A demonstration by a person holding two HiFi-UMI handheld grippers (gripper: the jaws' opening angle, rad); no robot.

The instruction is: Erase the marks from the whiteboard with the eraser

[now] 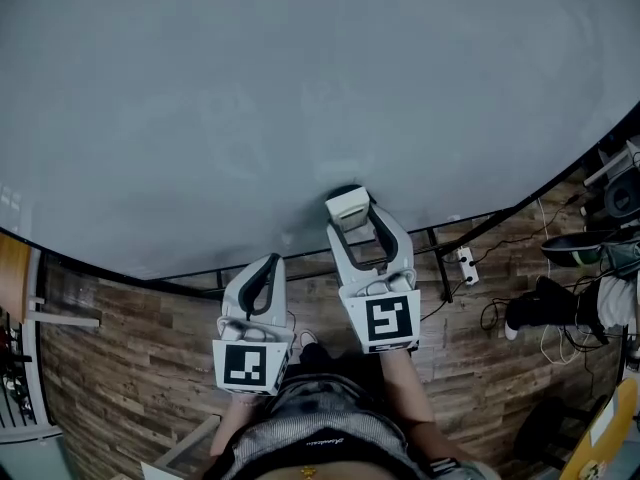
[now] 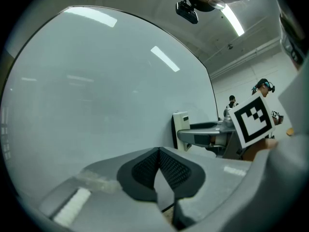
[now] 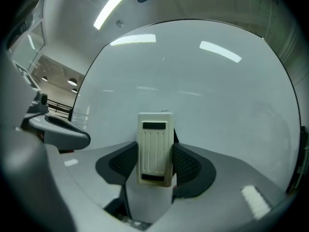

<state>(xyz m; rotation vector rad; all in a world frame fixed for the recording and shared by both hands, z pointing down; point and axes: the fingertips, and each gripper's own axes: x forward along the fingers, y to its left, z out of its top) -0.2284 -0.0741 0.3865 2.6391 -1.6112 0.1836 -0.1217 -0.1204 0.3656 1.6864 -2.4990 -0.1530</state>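
Right gripper (image 3: 155,153) clamps a cream, ribbed eraser (image 3: 155,141) — left gripper (image 2: 158,152) pinched together, empty.

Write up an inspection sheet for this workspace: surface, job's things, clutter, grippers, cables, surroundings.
Surface: whiteboard, upright; only faint smudges, no clear marks seen.
Job's things: eraser, pale, ribbed back facing the camera, held against the board's lower part.
Clutter: nothing seen on the board.
Grippers: right gripper shut on the eraser; left gripper with jaws together, empty, lower and away from the board.
Cables: power strip and loose cables on the floor by the board's stand.
Surroundings: wood-pattern floor; people standing in the background.
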